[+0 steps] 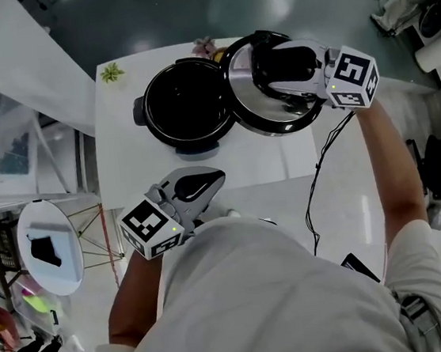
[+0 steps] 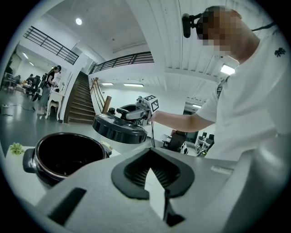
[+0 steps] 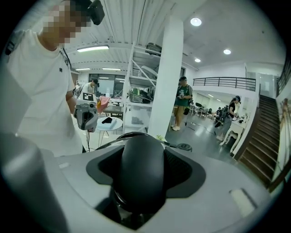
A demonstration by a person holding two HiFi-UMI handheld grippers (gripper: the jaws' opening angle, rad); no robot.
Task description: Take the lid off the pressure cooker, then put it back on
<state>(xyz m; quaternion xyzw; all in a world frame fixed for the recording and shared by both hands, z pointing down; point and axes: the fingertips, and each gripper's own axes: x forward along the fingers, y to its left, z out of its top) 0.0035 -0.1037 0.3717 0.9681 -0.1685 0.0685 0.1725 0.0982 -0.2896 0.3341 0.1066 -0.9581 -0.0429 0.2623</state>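
The black pressure cooker pot (image 1: 184, 108) stands open on the white table (image 1: 282, 159); it also shows in the left gripper view (image 2: 63, 154). Its lid (image 1: 252, 111) hangs in the air just right of the pot, tilted, off the rim. My right gripper (image 1: 279, 72) is shut on the lid's black handle (image 3: 138, 175), which fills the space between its jaws. From the left gripper view the lid (image 2: 119, 129) floats above and behind the pot. My left gripper (image 1: 194, 186) hovers at the table's near edge, shut, with nothing in it.
A small green plant (image 1: 112, 73) and a pale flower-like thing (image 1: 205, 47) sit at the table's far edge. A round white side table (image 1: 50, 246) stands to the left. A black cable (image 1: 316, 175) trails down from the right gripper. People (image 3: 183, 102) stand in the background.
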